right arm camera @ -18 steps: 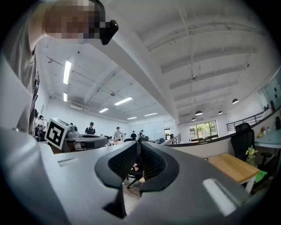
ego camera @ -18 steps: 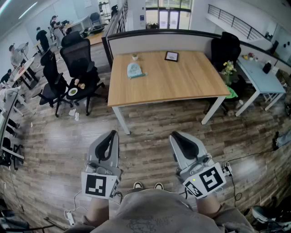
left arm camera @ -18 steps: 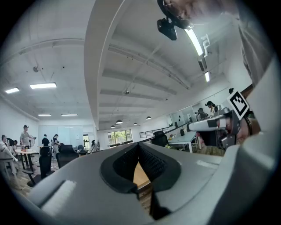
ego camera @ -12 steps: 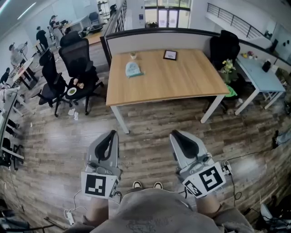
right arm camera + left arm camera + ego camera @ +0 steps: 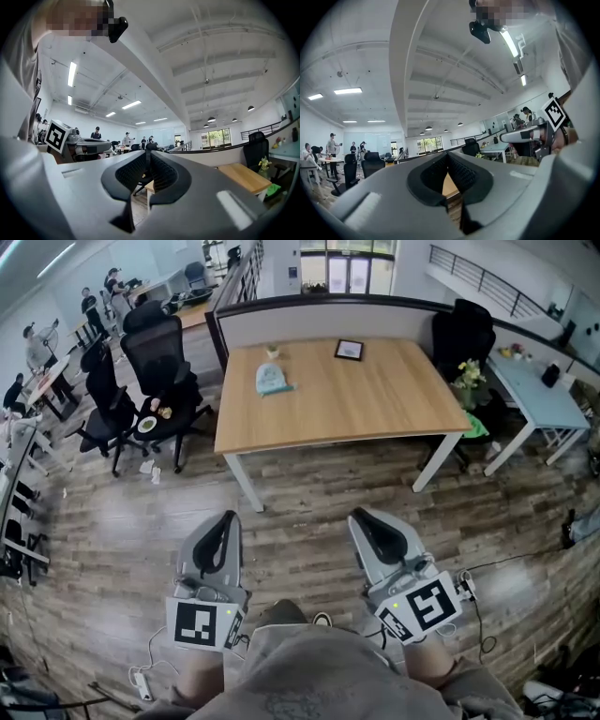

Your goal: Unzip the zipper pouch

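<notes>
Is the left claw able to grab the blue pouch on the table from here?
Probably not yet. The left claw, shut, hangs over the floor, short of the wooden table where the blue pouch lies. Nothing blocks the way; stepping closer should do.

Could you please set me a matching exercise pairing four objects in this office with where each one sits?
Things:
1 pale blue zipper pouch
2 small black-framed picture
3 white round plate
4 yellow flowers

Places:
A on a black office chair's seat
B beyond the wooden table's right end
C on the table's left part
D middle of the table's back edge

Pairs: 1-C; 2-D; 3-A; 4-B
</notes>
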{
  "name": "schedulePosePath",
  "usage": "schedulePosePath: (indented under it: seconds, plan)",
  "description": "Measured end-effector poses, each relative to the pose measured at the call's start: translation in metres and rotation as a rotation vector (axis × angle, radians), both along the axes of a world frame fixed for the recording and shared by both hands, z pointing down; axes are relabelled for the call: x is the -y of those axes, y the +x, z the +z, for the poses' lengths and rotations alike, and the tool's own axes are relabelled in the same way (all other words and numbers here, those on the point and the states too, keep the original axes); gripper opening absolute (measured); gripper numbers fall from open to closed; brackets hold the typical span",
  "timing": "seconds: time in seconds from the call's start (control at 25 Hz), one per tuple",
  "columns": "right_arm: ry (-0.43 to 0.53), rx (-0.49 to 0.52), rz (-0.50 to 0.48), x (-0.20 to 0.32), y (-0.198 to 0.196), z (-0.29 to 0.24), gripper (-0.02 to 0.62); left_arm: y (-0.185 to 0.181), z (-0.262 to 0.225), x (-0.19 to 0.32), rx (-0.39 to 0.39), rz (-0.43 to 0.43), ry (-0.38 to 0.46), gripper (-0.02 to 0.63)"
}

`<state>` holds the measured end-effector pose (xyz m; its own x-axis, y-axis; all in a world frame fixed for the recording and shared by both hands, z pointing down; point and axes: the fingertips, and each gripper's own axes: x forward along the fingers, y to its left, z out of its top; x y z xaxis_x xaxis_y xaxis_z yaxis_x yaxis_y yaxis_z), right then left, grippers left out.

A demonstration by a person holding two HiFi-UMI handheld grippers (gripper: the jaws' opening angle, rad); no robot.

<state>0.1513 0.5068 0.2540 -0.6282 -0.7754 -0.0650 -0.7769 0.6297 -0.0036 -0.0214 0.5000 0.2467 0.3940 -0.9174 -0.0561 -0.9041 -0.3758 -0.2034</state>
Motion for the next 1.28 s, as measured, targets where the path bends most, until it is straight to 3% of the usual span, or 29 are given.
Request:
schedulePosePath:
  seconds: [0.2, 0.24, 0.28, 0.32, 0.76, 1.28]
  plan:
    - [0.017, 0.038, 0.005, 0.007, 0.005, -0.005, 0.04, -0.005, 0.0, 0.006, -0.03, -0.026, -0.008, 0.02]
    - [0.029, 0.056, 0.017, 0.01, 0.008, -0.009, 0.079, -0.005, 0.0, 0.008, -0.036, -0.024, -0.006, 0.041]
    - [0.038, 0.065, 0.027, 0.013, 0.01, -0.011, 0.165, -0.004, 0.0, 0.011, -0.039, -0.023, -0.005, 0.098]
    - [0.043, 0.065, 0.032, 0.017, 0.012, -0.012, 0.179, -0.005, 0.0, 0.014, -0.039, -0.025, -0.005, 0.145]
    - [-0.007, 0.016, 0.023, 0.092, -0.009, 0.012, 0.178, -0.033, 0.022, 0.085, -0.013, -0.064, -0.039, 0.152]
    - [-0.074, -0.028, 0.034, 0.245, -0.074, 0.02, 0.178, -0.093, 0.025, 0.244, -0.001, -0.034, -0.076, 0.152]
